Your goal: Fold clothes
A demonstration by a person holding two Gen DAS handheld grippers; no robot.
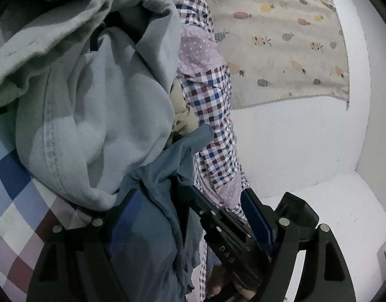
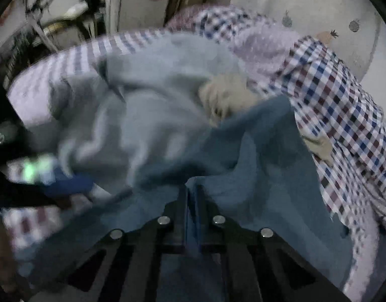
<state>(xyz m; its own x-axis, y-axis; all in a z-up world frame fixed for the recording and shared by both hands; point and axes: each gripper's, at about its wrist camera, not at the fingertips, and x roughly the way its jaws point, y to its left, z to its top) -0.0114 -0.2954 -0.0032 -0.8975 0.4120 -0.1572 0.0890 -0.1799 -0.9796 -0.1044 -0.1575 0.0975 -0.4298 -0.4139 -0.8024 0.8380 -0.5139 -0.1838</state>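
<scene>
Clothes [image 2: 167,115] heaped, no container visible

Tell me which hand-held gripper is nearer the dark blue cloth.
Right. The right hand-held gripper is shut on the dark blue cloth, pinching a fold of it. The left hand-held gripper is wide open; the cloth drapes between its fingers, unclamped.
</scene>
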